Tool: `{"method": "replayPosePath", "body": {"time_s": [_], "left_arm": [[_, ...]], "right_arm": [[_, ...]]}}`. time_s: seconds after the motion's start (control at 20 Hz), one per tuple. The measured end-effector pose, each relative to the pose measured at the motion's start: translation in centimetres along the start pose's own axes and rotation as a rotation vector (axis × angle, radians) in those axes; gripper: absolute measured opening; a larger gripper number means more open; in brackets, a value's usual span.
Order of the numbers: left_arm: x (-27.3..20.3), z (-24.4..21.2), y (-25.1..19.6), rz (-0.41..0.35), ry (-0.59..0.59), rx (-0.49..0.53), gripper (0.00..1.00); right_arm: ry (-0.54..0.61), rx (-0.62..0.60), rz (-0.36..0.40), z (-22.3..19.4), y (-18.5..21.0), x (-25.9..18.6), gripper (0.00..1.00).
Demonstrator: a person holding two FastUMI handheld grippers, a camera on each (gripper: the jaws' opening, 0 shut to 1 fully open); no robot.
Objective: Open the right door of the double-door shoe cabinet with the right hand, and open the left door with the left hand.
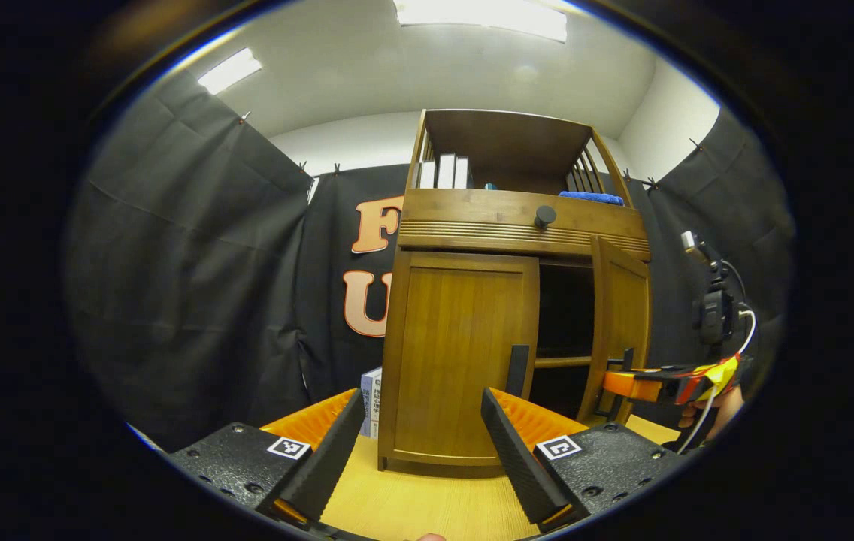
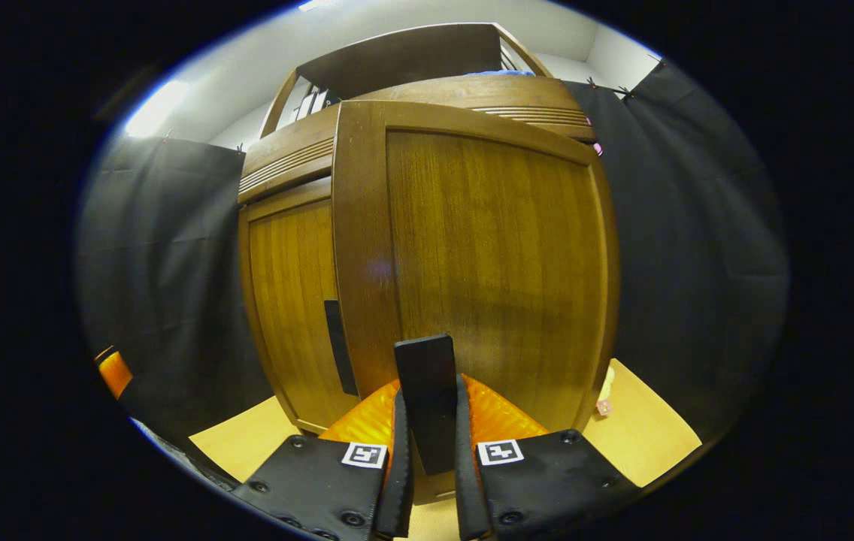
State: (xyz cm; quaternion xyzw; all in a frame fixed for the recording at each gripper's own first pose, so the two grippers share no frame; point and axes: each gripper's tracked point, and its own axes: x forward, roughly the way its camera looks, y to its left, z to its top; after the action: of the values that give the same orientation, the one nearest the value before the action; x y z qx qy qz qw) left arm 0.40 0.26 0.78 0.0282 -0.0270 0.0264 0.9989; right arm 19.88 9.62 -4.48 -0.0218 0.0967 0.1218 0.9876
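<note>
The right gripper (image 2: 428, 451) is clamped on the dark flat handle (image 2: 427, 391) of the right door (image 2: 487, 255), which stands swung out from the wooden shoe cabinet (image 1: 502, 225). The left gripper (image 1: 423, 443) is spread wide and holds nothing; ahead of it the left door (image 1: 457, 353) sits flush, its dark vertical handle (image 1: 518, 370) just beyond the gripper's right finger. The cabinet rests on a pale wood-grain counter (image 1: 427, 503). Its open top shelf holds white books (image 1: 443, 171) and a blue cloth (image 1: 591, 197).

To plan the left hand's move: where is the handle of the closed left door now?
In the left gripper view, the left door handle is a dark vertical bar at that door's right edge, low down, just above the left hand-held gripper.
</note>
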Motion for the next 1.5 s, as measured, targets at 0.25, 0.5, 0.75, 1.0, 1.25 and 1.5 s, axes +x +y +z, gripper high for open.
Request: {"method": "replayPosePath", "body": {"time_s": [0.25,0.5,0.75,1.0,1.25,1.5], "left_arm": [[-0.1,-0.1,-0.1,-0.023,0.008,-0.009,0.91],[-0.3,-0.1,-0.6,-0.075,0.03,-0.011,0.94],[-0.3,-0.3,-0.9,-0.113,0.038,0.006,0.91],[-0.8,-0.7,-1.2,-0.145,0.055,0.007,0.94],[-0.9,-0.7,-1.2,-0.156,0.058,0.01,0.91],[-1.0,-0.7,-1.4,-0.172,0.061,0.005,0.94]], "right_arm": [[-0.012,-0.001,-0.032,0.1,-1.3,-1.7,0.36],[-0.034,-0.004,-0.095,0.6,-4.0,-4.5,0.3],[-0.033,0.008,-0.151,-0.1,-6.8,-6.8,0.3],[-0.029,-0.008,-0.182,-0.1,-8.7,-7.8,0.29],[-0.028,-0.005,-0.254,0.3,-11.9,-9.0,0.35],[-0.028,-0.018,-0.267,0.4,-15.3,-10.0,0.1]]}}
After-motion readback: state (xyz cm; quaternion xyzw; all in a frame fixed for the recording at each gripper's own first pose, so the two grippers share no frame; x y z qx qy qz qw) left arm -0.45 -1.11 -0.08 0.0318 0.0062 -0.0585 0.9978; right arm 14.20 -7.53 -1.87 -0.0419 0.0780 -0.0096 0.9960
